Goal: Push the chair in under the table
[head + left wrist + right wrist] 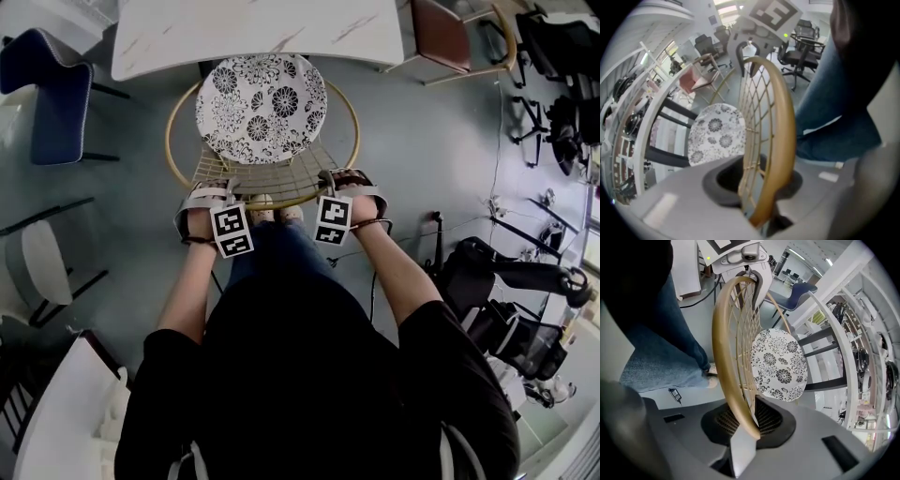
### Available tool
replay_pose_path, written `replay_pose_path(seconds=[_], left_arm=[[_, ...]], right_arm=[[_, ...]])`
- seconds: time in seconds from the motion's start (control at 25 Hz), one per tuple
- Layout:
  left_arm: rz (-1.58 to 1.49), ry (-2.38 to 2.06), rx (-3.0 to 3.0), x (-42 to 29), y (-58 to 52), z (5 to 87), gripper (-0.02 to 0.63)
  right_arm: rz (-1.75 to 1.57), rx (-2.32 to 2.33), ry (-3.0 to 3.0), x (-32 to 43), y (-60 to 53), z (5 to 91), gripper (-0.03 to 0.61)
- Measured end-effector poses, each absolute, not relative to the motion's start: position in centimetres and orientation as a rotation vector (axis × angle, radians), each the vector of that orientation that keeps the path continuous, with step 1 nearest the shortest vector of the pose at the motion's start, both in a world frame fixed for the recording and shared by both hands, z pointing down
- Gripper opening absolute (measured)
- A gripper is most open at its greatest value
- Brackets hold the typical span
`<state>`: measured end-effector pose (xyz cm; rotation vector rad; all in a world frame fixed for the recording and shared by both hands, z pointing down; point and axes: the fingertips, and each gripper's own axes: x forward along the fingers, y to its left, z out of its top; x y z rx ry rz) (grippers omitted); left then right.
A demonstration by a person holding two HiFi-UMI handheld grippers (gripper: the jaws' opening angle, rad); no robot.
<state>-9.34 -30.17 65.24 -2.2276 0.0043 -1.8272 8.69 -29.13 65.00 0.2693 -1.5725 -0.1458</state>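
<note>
The chair has a gold wire frame and a round black-and-white floral cushion; its front sits at the edge of the white marble table. I stand behind it, both grippers pointing down onto the curved back rim. My left gripper is shut on the rim's left part, and my right gripper on its right part. In the left gripper view the rim runs down into the jaws of the left gripper. In the right gripper view the rim ends between the jaws of the right gripper.
A blue chair stands at the table's left and a brown chair at its right. A white seat is near left. Black office chairs and gear crowd the right, with a cable on the floor.
</note>
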Motion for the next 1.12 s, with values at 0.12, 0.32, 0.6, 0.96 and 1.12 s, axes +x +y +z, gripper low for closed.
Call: replay_pose_path(seconds=[0.12, 0.32, 0.6, 0.96, 1.12], left_arm=[[-1.839, -0.001, -2.218, -9.4, -30.1, 65.2, 0.118], [-1.844, -0.01, -2.209, -9.5, -30.3, 65.2, 0.115], [-1.827, -0.025, -2.247, -9.0, -30.1, 65.2, 0.127], [-1.756, 0.086, -2.344, -8.3, -29.1, 61.7, 0.173], [-1.748, 0.169, -2.419, -8.1, -28.4, 59.2, 0.169]], right_arm=[[-0.15, 0.267, -1.578, 8.7, -29.1, 64.9, 0.048], [-0.147, 0.256, -1.583, 8.7, -29.2, 64.9, 0.048], [-0.109, 0.306, -1.62, 8.7, -29.3, 65.0, 0.065], [-0.113, 0.376, -1.707, 8.3, -28.4, 61.7, 0.152], [-0.088, 0.418, -1.803, 7.9, -28.0, 58.6, 0.151]])
